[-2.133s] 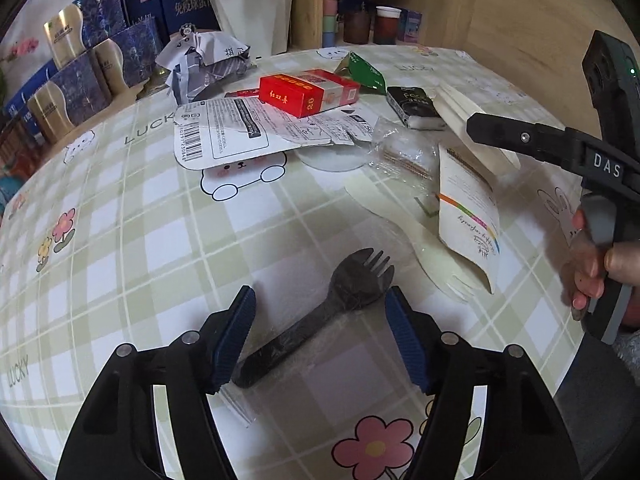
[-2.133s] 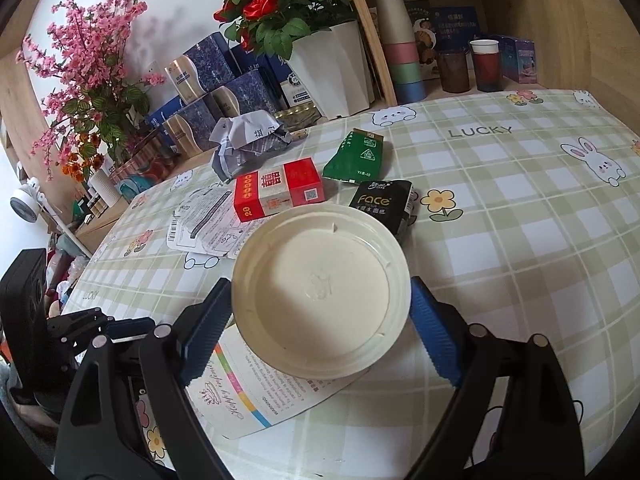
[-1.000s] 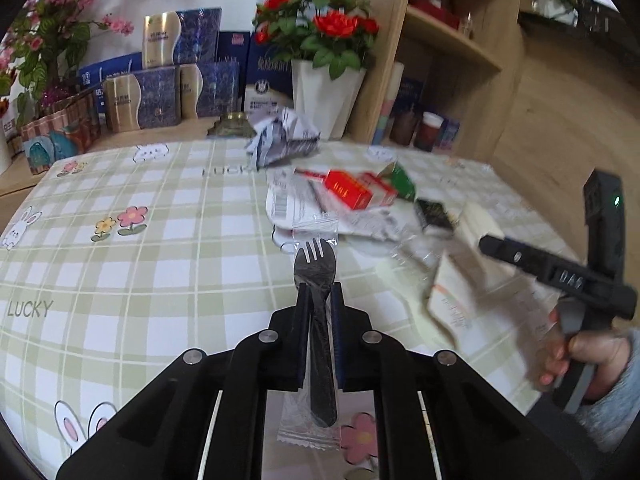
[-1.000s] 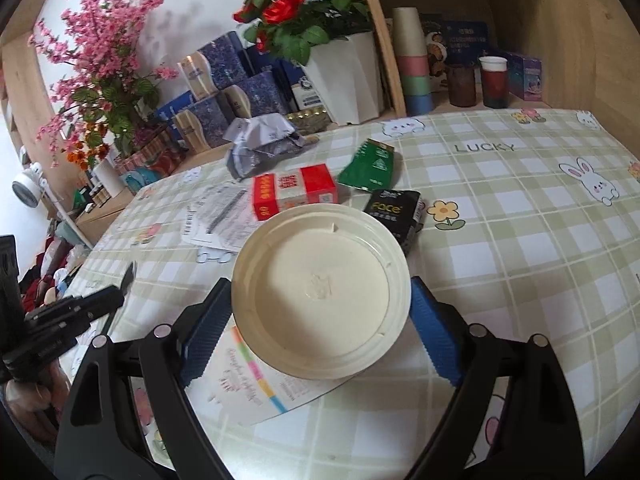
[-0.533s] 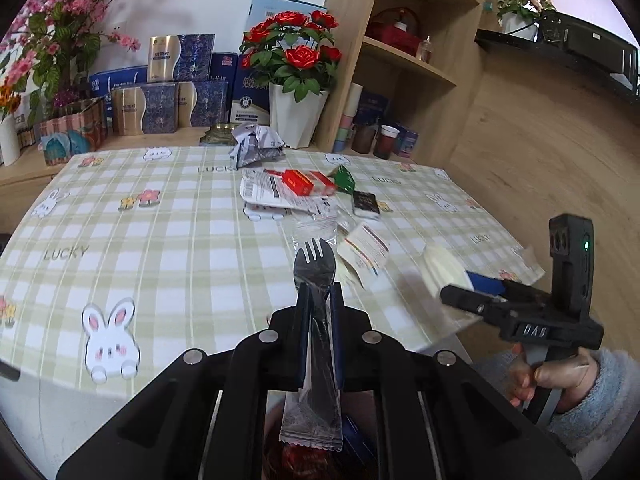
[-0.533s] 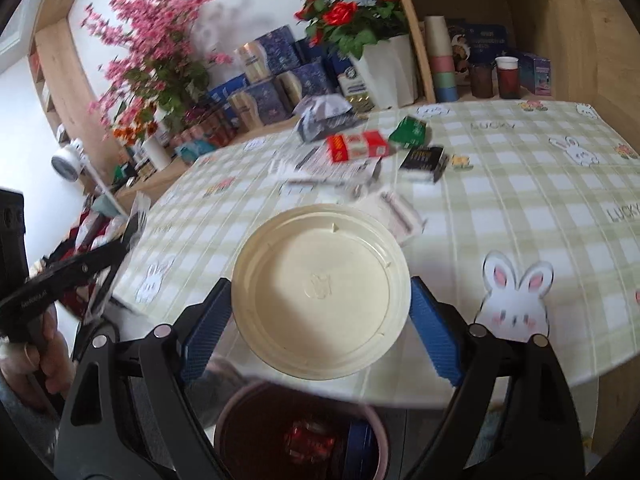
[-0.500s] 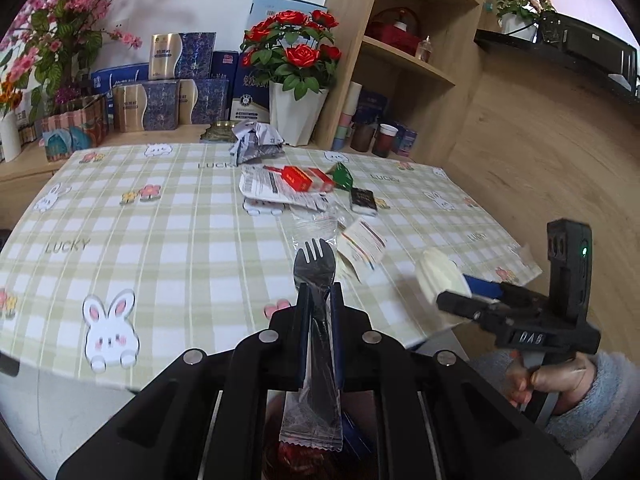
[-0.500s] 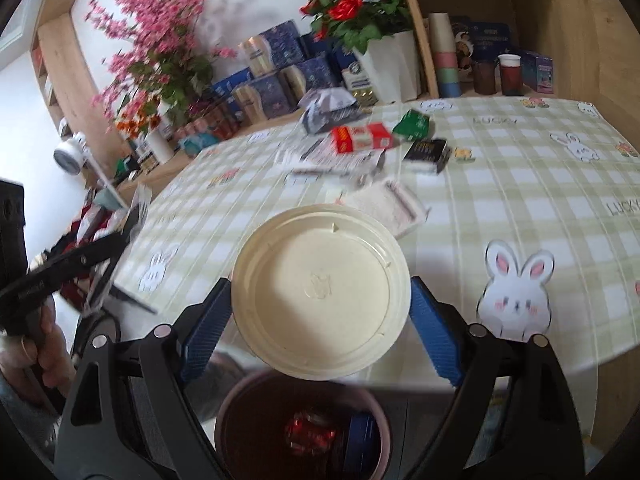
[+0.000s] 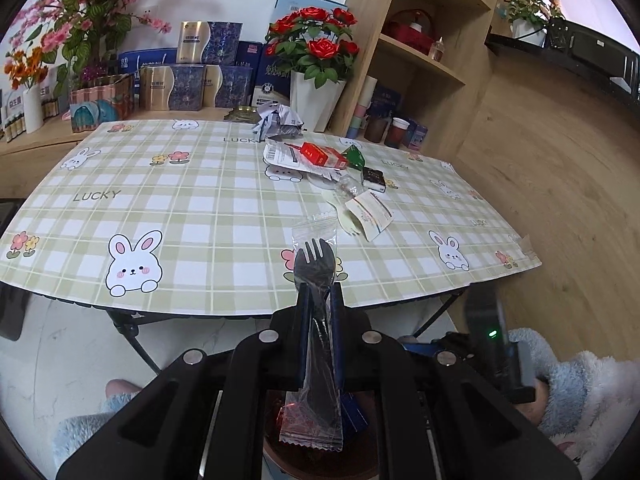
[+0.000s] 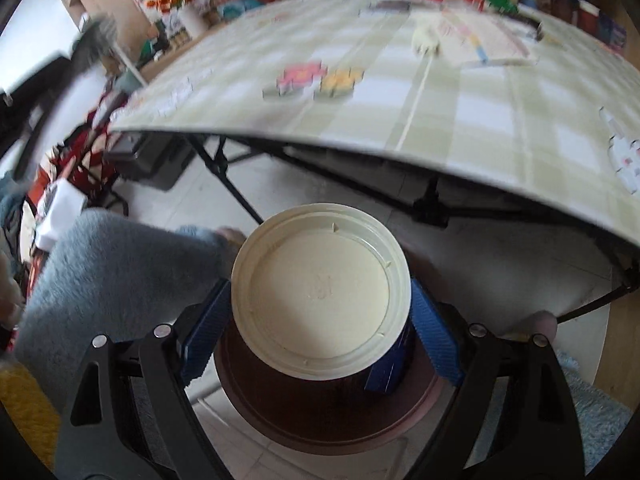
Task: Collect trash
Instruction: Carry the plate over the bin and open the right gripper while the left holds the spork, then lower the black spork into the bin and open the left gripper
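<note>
Left gripper (image 9: 320, 300) is clenched on a black plastic fork in a clear wrapper (image 9: 314, 276), held above a dark red round bin (image 9: 320, 456) on the floor. Right gripper (image 10: 320, 312) grasps a cream round plastic lid (image 10: 320, 292) by its rim, over the same bin (image 10: 320, 420). Beyond lies the green checked tablecloth (image 9: 200, 208), bearing a red box (image 9: 322, 156).

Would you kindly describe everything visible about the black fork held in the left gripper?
The black fork is a glossy plastic spork-like piece with short tines, sealed in a clear, crinkled wrapper whose ends stick out beyond it. The left gripper, shut, pinches its handle through the wrapper just below the head. It points away from the camera, tines toward the table, off the table's edge, with its lower end hanging over the brown bin.
</note>
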`<state>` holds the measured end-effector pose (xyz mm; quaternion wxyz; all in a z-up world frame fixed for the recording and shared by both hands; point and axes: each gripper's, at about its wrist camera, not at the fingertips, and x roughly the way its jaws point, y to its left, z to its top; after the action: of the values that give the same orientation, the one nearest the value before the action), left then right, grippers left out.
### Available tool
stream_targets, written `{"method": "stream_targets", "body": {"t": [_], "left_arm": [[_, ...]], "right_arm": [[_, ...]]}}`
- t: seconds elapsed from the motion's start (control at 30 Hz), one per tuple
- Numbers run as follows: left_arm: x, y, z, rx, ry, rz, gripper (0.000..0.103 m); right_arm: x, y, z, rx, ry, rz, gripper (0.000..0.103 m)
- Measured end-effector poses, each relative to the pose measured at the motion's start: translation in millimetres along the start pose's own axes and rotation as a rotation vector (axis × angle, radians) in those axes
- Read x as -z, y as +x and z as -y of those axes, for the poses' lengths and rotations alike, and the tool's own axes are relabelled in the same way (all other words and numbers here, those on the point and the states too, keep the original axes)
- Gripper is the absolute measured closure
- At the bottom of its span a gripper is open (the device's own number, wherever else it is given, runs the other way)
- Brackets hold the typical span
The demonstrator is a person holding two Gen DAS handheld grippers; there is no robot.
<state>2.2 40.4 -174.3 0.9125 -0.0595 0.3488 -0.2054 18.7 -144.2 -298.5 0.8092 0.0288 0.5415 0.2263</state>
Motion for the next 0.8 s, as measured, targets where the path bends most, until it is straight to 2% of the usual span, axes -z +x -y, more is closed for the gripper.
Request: {"method": "stream_targets", "body": {"t": [0.2, 0.5, 0.63, 0.8], "left_arm": [[6, 8, -5, 0.000, -0.008, -0.018, 0.093], [11, 13, -8, -0.004, -0.017, -0.032, 0.093], [13, 15, -6, -0.001, -0.012, -0.040, 0.093], [16, 20, -4, 0.004, -0.009, -0.051, 0.093]], "right_arm": [[7, 35, -2, 0.012, -0.002, -0.127, 0.017], [13, 45, -1, 0.026, -0.016, -0.193, 0.014], [10, 39, 1, 0.027, -0.010, -0.167, 0.009], [5, 16, -7, 0.058, -0.046, -0.081, 0.008]]}}
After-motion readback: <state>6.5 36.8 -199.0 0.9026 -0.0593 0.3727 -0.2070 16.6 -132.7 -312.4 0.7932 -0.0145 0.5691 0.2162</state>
